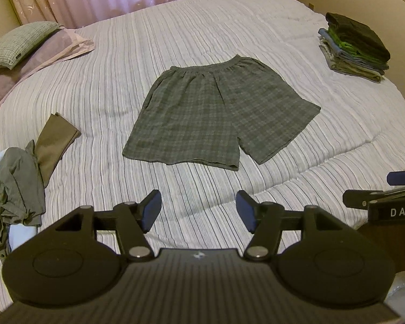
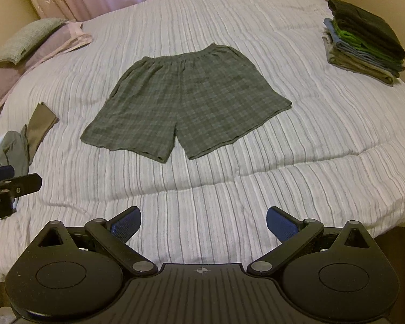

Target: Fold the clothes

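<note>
My left gripper and right gripper hang nearest, jaws apart and empty (blue pads showing) above the striped bed; beyond, the plaid shorts lie flat mid-bed, waistband farthest

Open striped bedspread lies between both spread grippers and the plaid shorts, with nothing in the way. Crumpled clothes crowd the left edge; a folded stack sits far right, well apart.
</note>
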Motion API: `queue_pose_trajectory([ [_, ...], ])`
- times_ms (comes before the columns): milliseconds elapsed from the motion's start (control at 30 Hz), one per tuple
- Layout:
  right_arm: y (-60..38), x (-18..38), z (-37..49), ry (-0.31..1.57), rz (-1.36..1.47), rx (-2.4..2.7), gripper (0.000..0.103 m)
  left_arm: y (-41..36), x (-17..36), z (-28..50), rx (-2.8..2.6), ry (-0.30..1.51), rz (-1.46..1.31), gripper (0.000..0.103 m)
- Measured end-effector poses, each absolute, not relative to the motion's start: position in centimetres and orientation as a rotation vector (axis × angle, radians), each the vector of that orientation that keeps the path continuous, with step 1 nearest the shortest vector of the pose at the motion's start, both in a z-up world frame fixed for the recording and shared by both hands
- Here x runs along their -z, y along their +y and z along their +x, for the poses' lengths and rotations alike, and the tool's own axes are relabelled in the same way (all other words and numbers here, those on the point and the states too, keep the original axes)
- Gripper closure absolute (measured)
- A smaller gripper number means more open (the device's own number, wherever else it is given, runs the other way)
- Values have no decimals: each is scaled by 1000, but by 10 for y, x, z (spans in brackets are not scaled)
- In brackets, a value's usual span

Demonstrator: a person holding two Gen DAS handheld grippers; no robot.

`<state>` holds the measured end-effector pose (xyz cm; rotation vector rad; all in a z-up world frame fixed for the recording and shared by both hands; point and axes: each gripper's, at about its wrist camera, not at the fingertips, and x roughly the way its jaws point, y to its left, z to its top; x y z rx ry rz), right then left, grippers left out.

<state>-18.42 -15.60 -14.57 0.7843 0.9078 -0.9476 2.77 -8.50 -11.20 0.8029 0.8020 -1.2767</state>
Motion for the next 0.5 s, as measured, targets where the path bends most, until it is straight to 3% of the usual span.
queue_pose_trajectory([
  [500, -146, 143, -170, 935, 744, 935, 1, -79, 118, 38, 1281, 836, 805, 45],
])
